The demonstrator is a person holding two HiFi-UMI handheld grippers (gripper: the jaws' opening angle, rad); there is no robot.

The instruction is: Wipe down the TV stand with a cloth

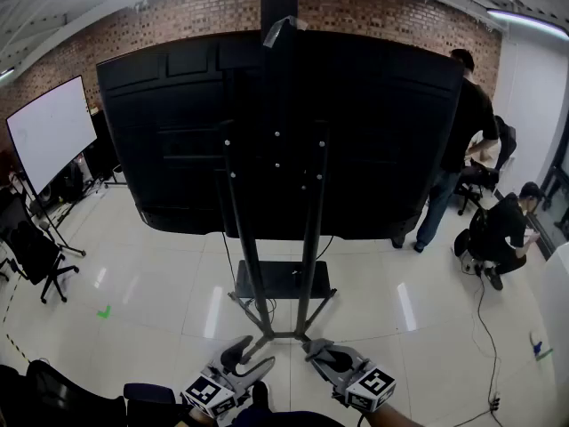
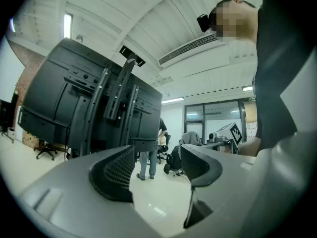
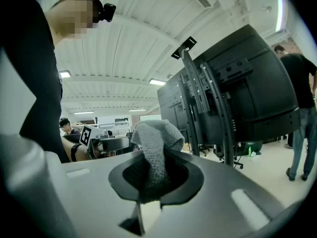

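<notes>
- Head view puts both grippers at the bottom centre of the frame, the left gripper (image 1: 238, 356) and the right gripper (image 1: 327, 356) side by side, above the pale tiled floor (image 1: 151, 301).
- Just above them in the frame stands the TV stand (image 1: 276, 238). Its two black uprights rise from a floor base with a small shelf (image 1: 283, 278) and carry the back of a large black TV (image 1: 356, 132) across the upper middle.
- Left gripper view: the jaws stand wide apart, with nothing between them.
- Right gripper view: the jaws are clamped on a grey cloth (image 3: 154, 143), which bunches up above the pads. It is apart from the stand, at the frame's right.
- A whiteboard (image 1: 52, 132) stands at the left edge, and a standing person (image 1: 462, 140) and a crouching person (image 1: 507, 229) are at the right.
</notes>
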